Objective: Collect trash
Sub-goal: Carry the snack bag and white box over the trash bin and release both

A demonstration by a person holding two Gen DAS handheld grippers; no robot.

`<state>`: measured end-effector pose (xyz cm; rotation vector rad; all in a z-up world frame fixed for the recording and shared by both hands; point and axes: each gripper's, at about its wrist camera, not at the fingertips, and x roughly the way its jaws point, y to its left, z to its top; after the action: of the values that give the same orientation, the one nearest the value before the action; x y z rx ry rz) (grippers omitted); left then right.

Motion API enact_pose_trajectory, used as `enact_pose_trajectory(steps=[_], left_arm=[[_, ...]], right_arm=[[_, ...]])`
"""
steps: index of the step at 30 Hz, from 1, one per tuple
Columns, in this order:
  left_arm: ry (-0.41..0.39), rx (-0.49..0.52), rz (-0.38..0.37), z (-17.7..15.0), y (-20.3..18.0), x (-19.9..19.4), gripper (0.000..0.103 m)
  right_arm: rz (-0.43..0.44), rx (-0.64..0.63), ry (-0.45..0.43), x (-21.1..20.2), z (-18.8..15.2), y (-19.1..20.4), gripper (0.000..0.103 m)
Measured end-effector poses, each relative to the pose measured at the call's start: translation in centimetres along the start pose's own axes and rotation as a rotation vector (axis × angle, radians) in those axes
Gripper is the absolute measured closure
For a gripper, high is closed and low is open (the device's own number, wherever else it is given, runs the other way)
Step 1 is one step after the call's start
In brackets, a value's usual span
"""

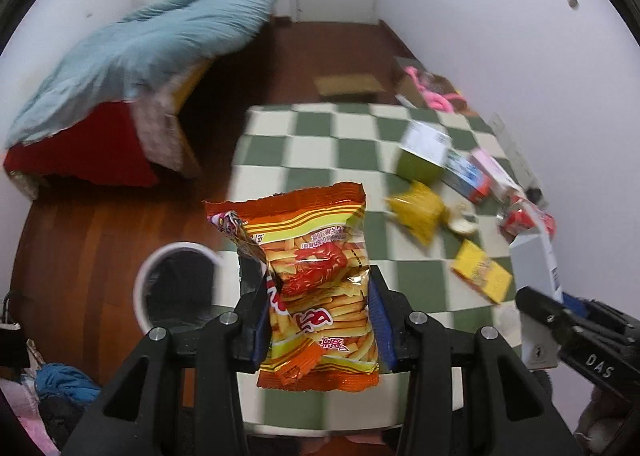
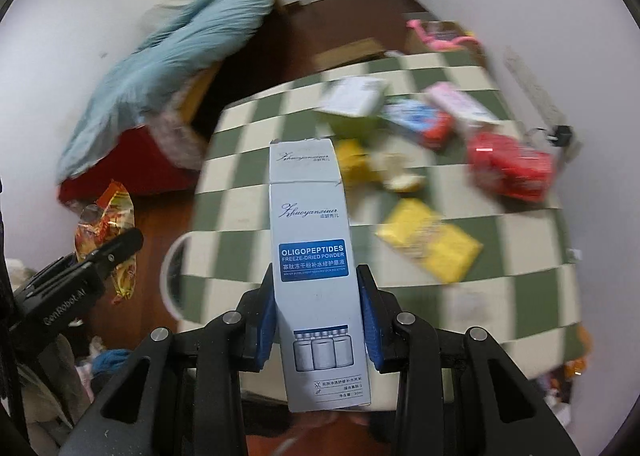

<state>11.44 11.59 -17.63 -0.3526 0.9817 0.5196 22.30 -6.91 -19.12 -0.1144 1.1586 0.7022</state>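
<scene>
Showing the bin's [image 1: 176, 284] dark inside, left view only; right view reads the box's [image 2: 316, 276] label.

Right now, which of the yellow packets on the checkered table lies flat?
The flat yellow packet nearest the right claw; the other yellow packet, farther back beside the green box, is crumpled and bunched up.

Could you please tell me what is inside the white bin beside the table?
The white bin shows only a dark interior, maybe a black liner. No trash is visible, but blur and the left gripper, shut on the snack bag, hide its near part.
</scene>
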Motion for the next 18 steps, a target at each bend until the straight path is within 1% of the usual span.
enact_pose_trajectory(steps=[1, 2, 4, 7, 10, 12, 14, 16, 18], left_arm=[[-0.005, -0.013, 0.010, 0.0, 1.3, -0.3, 0.065], [-0.009, -0.033, 0.023, 0.1, 3.4, -0.7, 0.065], [-0.013, -0.068, 0.043, -0.1, 6.2, -0.8, 0.065], [-0.006, -0.126, 0.077, -0.5, 11.0, -0.3, 0.065], [0.026, -0.190, 0.096, -1.1, 15.7, 1.5, 0.065], [0.046, -0.230, 0.103, -1.7, 18.7, 3.1, 0.065], [0.075, -0.267, 0.096, -2.3, 21.3, 4.9, 0.065], [0.103, -0.301, 0.075, -2.8, 23.7, 6.9, 0.065], [0.129, -0.331, 0.052, -3.2, 25.5, 8.6, 0.065]], right_arm=[[0.025, -0.017, 0.009, 0.9, -0.1, 2.2, 0.065], [0.040, -0.027, 0.016, 1.4, -0.3, 3.6, 0.065], [0.071, -0.054, 0.035, 3.4, -0.7, 7.0, 0.065], [0.124, -0.096, 0.093, 7.6, -1.4, 12.8, 0.065], [0.146, -0.137, 0.149, 11.6, -2.1, 17.1, 0.065], [0.146, -0.172, 0.191, 14.8, -2.7, 20.2, 0.065], [0.136, -0.200, 0.226, 17.8, -2.7, 22.2, 0.065], [0.129, -0.214, 0.267, 20.8, -2.9, 23.9, 0.065], [0.124, -0.222, 0.297, 23.0, -3.0, 25.0, 0.065]])
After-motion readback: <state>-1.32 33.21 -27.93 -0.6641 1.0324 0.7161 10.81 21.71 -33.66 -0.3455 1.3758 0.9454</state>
